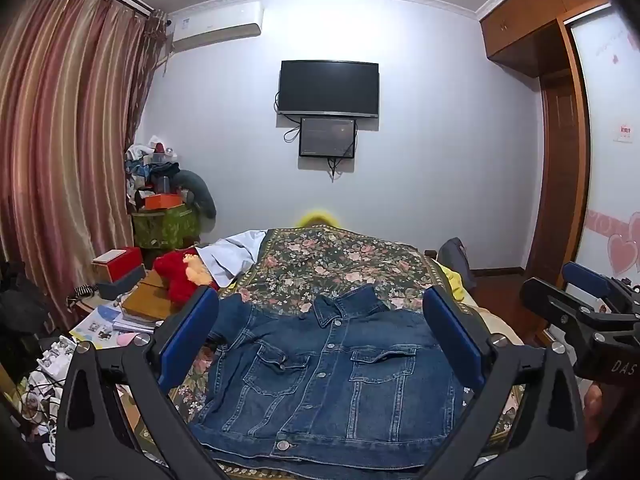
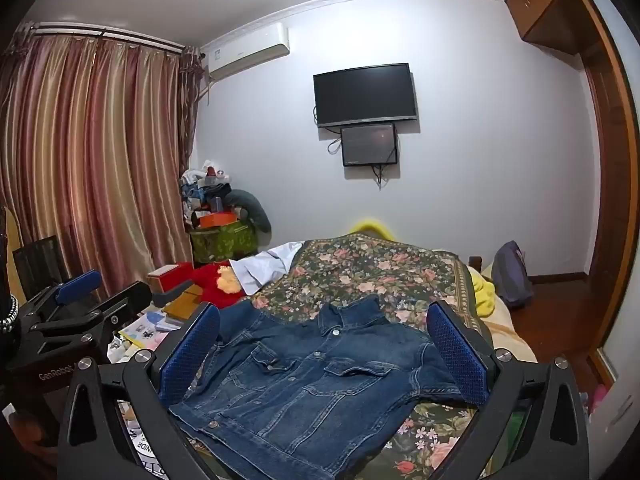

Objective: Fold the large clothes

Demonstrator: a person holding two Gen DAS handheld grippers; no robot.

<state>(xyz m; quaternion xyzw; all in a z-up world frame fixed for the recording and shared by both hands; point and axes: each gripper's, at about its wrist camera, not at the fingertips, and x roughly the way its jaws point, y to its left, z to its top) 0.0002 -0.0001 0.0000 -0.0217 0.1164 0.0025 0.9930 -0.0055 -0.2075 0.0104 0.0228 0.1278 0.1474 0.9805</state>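
A blue denim jacket lies buttoned, front up and collar away from me, on the floral bedspread. It also shows in the right wrist view, with its sleeves folded in. My left gripper is open and empty, held above the jacket's near half. My right gripper is open and empty too, held above the jacket. The right gripper shows at the right edge of the left wrist view. The left gripper shows at the left of the right wrist view.
A white garment and a red plush toy lie at the bed's far left. Boxes, books and papers crowd the left side. A yellow blanket and dark bag sit at the right. A wardrobe stands right.
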